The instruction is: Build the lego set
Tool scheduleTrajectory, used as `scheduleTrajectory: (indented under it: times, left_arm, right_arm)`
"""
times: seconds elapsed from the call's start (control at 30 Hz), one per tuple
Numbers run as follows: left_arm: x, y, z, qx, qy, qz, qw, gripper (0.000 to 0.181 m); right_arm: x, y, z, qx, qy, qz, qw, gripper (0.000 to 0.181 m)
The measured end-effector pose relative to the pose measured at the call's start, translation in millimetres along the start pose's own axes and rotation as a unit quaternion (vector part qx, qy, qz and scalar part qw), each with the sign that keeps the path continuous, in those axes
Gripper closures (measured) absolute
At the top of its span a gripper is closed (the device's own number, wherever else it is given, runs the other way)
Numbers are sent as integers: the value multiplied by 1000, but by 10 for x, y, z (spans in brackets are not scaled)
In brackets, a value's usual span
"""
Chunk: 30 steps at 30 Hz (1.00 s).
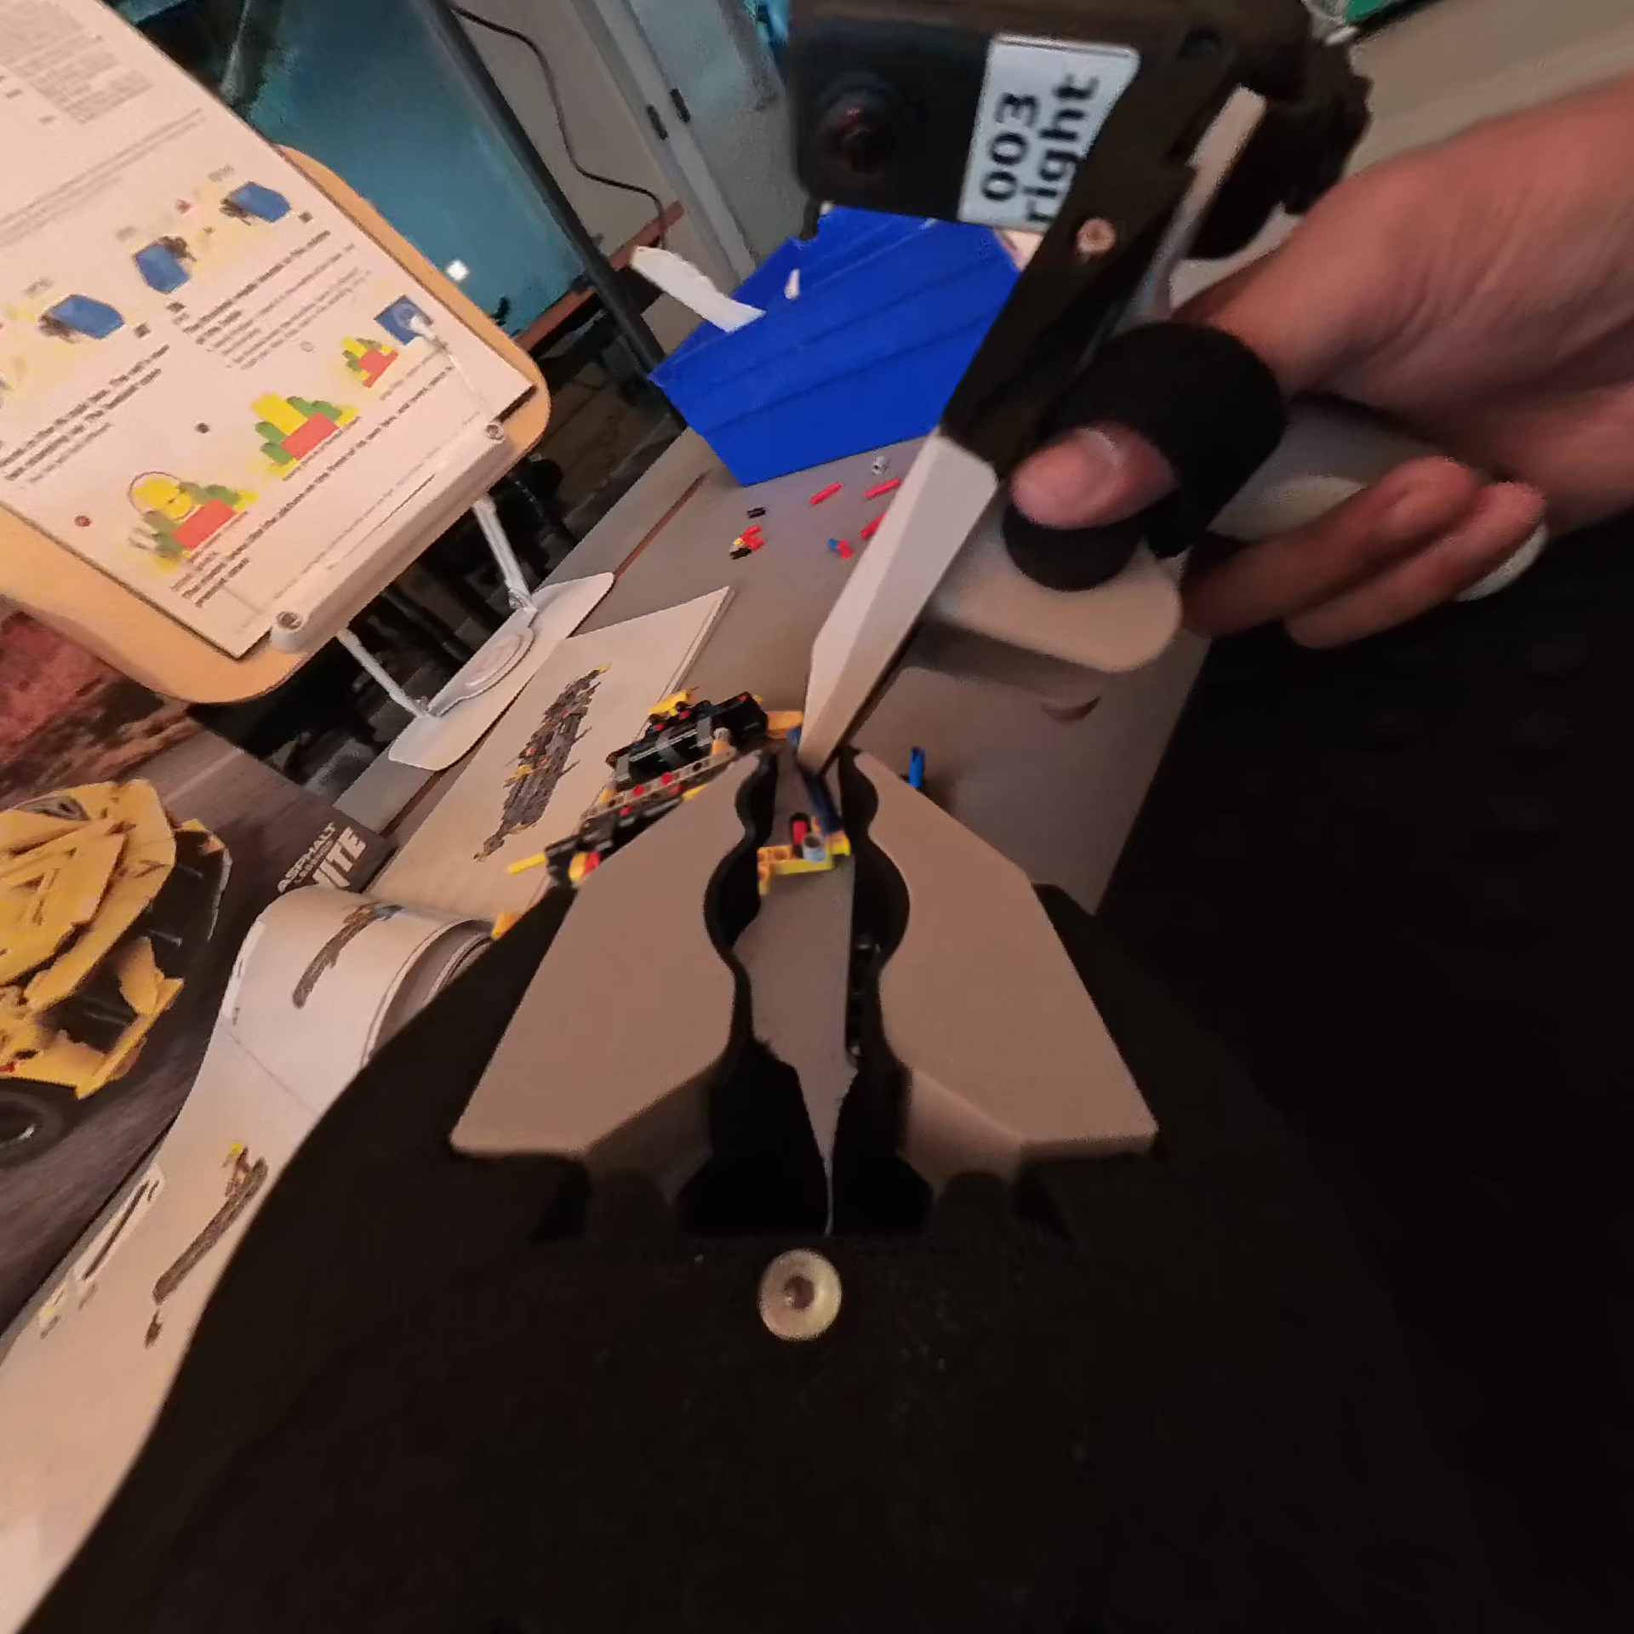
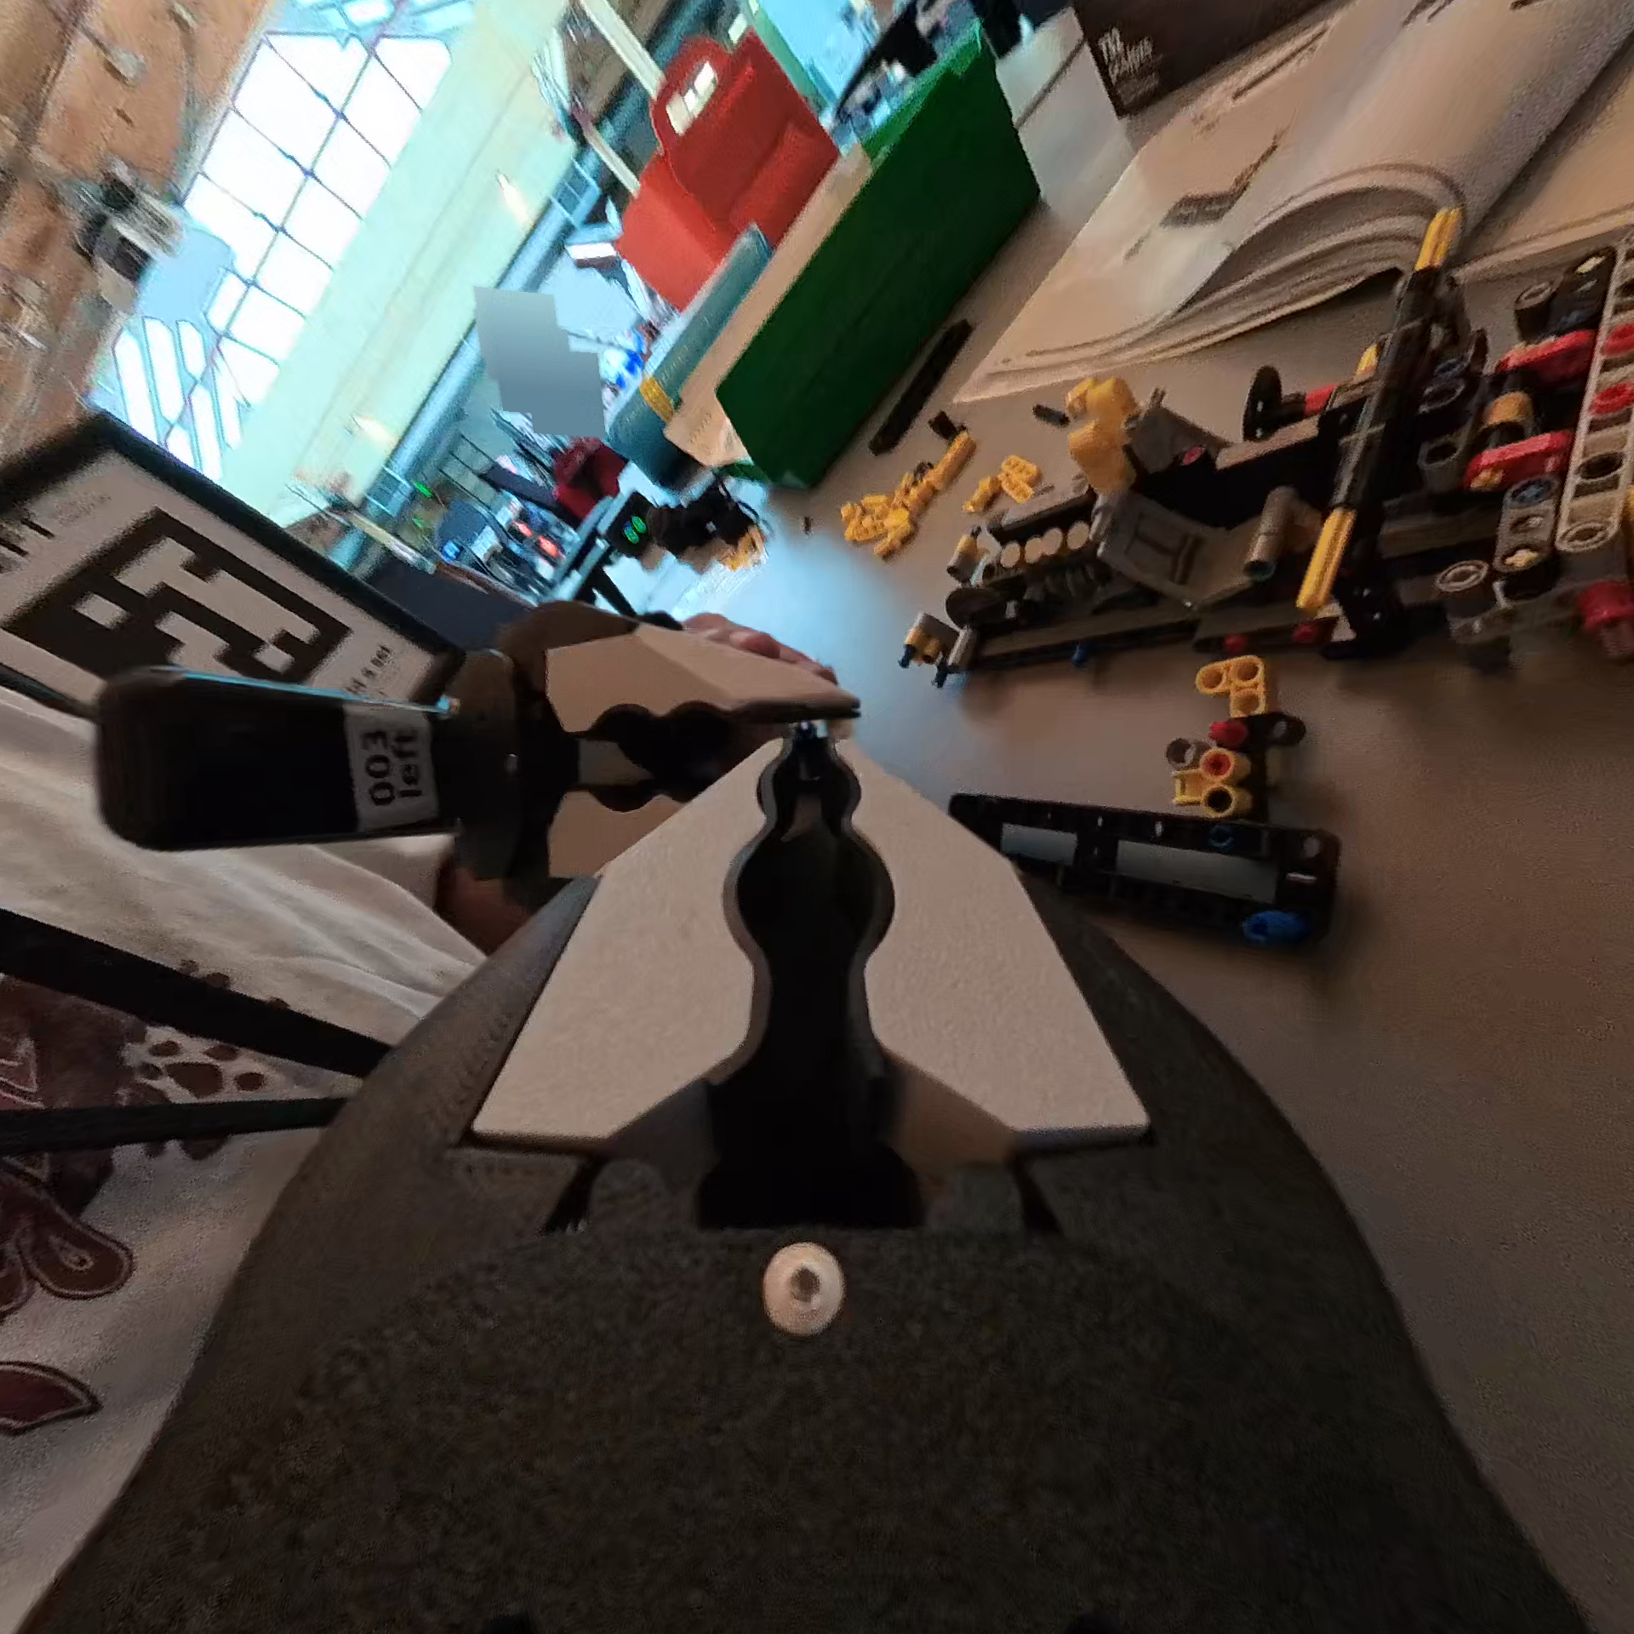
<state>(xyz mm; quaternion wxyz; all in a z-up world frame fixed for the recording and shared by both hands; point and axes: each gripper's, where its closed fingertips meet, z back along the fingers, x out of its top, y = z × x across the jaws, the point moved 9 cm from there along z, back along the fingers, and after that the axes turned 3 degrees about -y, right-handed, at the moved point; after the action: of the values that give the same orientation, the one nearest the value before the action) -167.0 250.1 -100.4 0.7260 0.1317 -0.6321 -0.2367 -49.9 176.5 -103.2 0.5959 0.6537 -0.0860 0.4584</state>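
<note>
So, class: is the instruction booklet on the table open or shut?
Open. In the right wrist view the booklet lies spread flat on the table, its pages fanned in a curve behind the part-built model.

I see a white printed label (image 1: 1043, 133) on the right gripper (image 2: 806, 744) and a second label (image 2: 393, 771) on the left gripper (image 1: 803, 767). White lettering marks the car-picture box (image 1: 323, 862). The instruction sheet (image 1: 221, 354) is too blurred to read.
</note>
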Motion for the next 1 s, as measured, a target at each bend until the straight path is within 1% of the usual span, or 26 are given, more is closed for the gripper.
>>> scheduleTrajectory:
  times: [0.1, 0.17, 0.5, 0.73, 0.77, 0.83, 0.9, 0.93, 0.97, 1.0]
  left_arm:
    - [-12, 42, 5, -5, 2, 24, 1000, 167]
    - [-14, 22, 3, -14, 3, 18, 1000, 176]
    - [-56, -118, -35, 6, 32, -101, 994, 177]
    - [-78, -189, -53, 9, 42, -144, 989, 176]
    - [-85, -197, -61, 8, 44, -142, 989, 176]
    - [-99, -167, -68, -5, 50, -112, 992, 175]
    - [-119, -35, -63, -5, 64, -44, 997, 159]
    - [-145, 62, -62, -3, 73, -4, 997, 157]
    - [-182, 153, -63, -11, 87, 28, 996, 152]
    - [-222, 221, -65, -35, 104, 50, 993, 147]
  right_arm:
    - [21, -29, 43, 10, -13, -13, 1000, 177]
    - [12, -18, 50, 5, -15, -4, 1000, 177]
    - [-25, -64, 66, -14, 22, -7, 1000, 175]
    - [-46, -94, 79, -22, 46, -8, 999, 177]
    - [-53, -92, 82, -28, 46, -1, 999, 177]
    - [-62, -79, 84, -44, 48, 23, 998, 177]
    - [-31, -78, 119, -53, 36, 47, 997, 177]
    - [-19, -96, 147, -63, 32, 57, 996, 177]
    - [-11, -113, 177, -71, 26, 66, 995, 177]
    - [-3, -102, 206, -67, 12, 75, 995, 177]
